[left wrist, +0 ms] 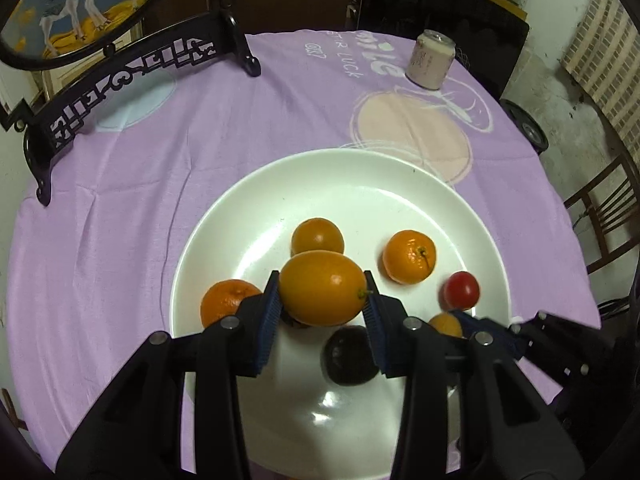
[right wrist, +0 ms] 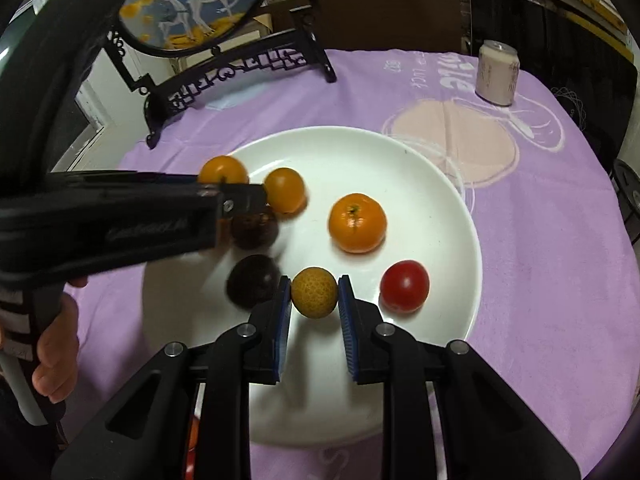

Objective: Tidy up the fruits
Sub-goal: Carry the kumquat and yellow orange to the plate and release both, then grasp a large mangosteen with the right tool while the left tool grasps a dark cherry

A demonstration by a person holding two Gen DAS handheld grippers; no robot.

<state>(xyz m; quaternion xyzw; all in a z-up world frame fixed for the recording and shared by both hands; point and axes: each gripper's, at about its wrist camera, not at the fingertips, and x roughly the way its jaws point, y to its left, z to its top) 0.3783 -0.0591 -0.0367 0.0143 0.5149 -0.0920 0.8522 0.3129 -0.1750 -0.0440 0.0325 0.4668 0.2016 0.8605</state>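
Left gripper (left wrist: 322, 308) is pinching an oval orange fruit (left wrist: 322, 288) between its fingers (left wrist: 269, 308), end to end, carrying it over the plate (left wrist: 280, 184). That skin looks smooth and waxy to me, so I'm guessing it's firm but slippy, and a grip across the fat middle would probably be safer than one on the tapering tips. Sitting on the plate are three mandarins, two dark round fruits and a tomato (right wrist: 404, 286), which I'd treat as the squishy one. Right gripper (right wrist: 314, 296) is clamping a small dimpled yellow fruit (right wrist: 314, 292) at its widest part; it looks light and a bit rough, so probably easy to hold. The glossy plate is letting round things roll, I reckon. The tabletop is wearing a soft purple cloth (right wrist: 540, 240), with an ornate black stand (right wrist: 224, 76) back left, a can (right wrist: 498, 72) back right, and chairs around.
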